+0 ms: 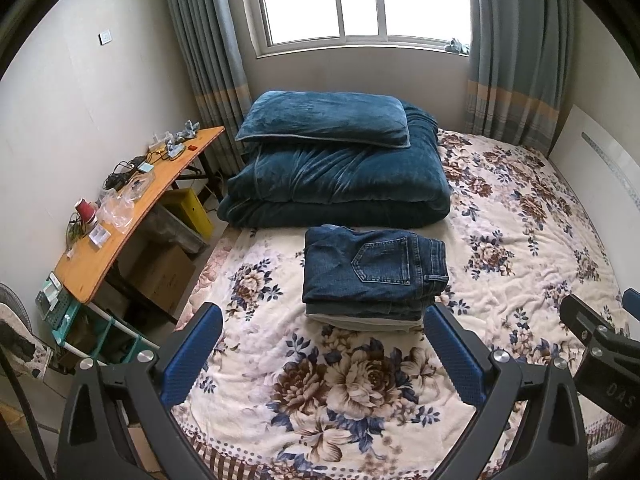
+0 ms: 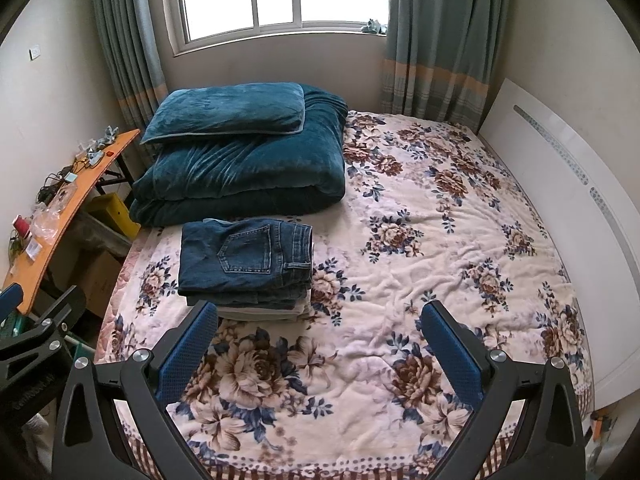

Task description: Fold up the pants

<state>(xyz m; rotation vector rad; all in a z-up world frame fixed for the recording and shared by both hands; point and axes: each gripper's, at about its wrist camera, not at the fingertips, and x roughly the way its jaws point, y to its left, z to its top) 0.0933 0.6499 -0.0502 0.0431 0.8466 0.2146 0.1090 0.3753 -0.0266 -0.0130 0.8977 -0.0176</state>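
With both the left gripper [image 1: 323, 354] and right gripper [image 2: 320, 346] spread wide and empty, the folded jeans [image 1: 374, 270] lie stacked just beyond the left jaws, so I'd only square the edges gently.

Small bedroom in daylight
Daylight is coming through the far window [image 1: 362, 0] between grey curtains [image 1: 202, 52]; a cluttered wooden surface [image 1: 132, 216] is standing left.

We find the folded jeans [image 1: 374, 270] stacked on the bed [image 1: 520, 248], toward its left side. Directly behind the stack lies a folded quilt [image 1: 340, 184], carrying a pillow [image 1: 324, 118]. Left of the bed stands the bench [image 1: 132, 208]. Behind the bed is the window [image 1: 360, 0], curtains [image 1: 200, 60] on both sides.
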